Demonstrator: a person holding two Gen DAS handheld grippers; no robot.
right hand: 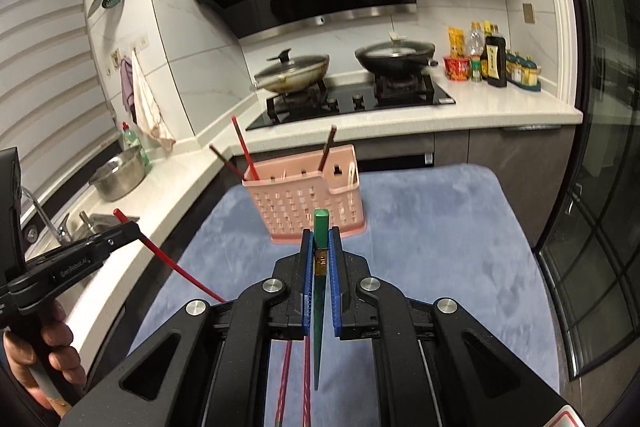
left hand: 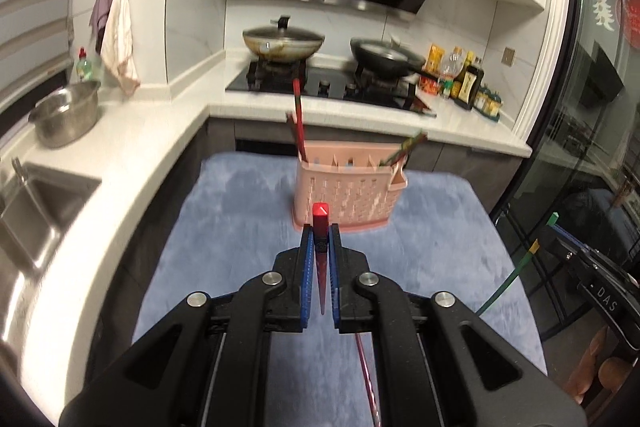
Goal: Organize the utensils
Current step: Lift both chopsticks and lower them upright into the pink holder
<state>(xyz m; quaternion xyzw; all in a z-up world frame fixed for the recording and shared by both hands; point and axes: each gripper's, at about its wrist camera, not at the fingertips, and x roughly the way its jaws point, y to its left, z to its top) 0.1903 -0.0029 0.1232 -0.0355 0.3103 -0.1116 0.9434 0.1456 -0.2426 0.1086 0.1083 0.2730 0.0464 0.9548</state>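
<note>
A pink slotted utensil holder (left hand: pixel 343 191) (right hand: pixel 305 202) stands on the blue mat (left hand: pixel 240 219) (right hand: pixel 432 227) with chopsticks (left hand: pixel 298 123) (right hand: pixel 242 147) leaning in it. My left gripper (left hand: pixel 321 231) is shut on a red chopstick (left hand: pixel 320 223), held above the mat short of the holder; it also shows in the right wrist view (right hand: pixel 128 227). My right gripper (right hand: pixel 321 233) is shut on a green chopstick (right hand: pixel 321 267), also in front of the holder. Two dark red twisted chopsticks (right hand: pixel 296 379) lie on the mat beneath it.
A white counter (left hand: pixel 132 131) runs along the left with a steel bowl (left hand: pixel 66 115) and sink (left hand: pixel 36 211). The stove behind holds two pans (left hand: pixel 282 41) (left hand: pixel 386 57). Sauce bottles (right hand: pixel 494 61) stand at the back right. A glass door (right hand: pixel 600 187) is at the right.
</note>
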